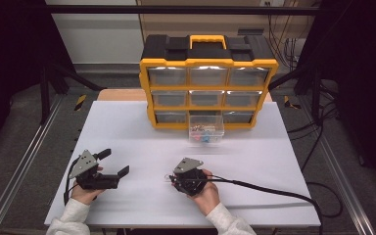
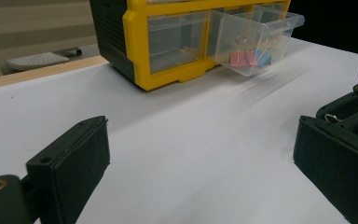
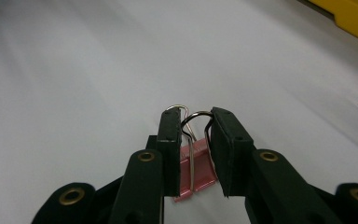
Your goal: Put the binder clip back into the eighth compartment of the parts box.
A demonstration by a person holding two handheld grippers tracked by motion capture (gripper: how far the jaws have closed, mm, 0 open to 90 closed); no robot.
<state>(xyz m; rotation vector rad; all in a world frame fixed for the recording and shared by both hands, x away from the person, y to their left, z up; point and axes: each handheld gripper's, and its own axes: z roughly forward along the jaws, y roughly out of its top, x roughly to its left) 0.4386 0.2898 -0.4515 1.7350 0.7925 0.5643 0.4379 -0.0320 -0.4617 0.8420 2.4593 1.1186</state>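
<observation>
A pink binder clip (image 3: pixel 203 165) with wire handles sits between the black jaws of my right gripper (image 3: pixel 196 135), which is shut on its sides just above the white table. In the high view that gripper (image 1: pixel 172 178) lies near the table's front centre, pointing left. My left gripper (image 1: pixel 114 162) is at the front left, open with nothing between its jaws (image 2: pixel 200 154). A clear drawer (image 1: pixel 206 131) is pulled out of the bottom row of a yellow and black organizer (image 1: pixel 208 63); it holds pink (image 2: pixel 237 58) and blue (image 2: pixel 262 57) binder clips.
The organizer stands at the back centre of the white table (image 1: pixel 142 127), its other clear drawers closed. Black cables trail from the right gripper off the table's right side (image 1: pixel 274 188). Metal frame rails run along both sides of the table.
</observation>
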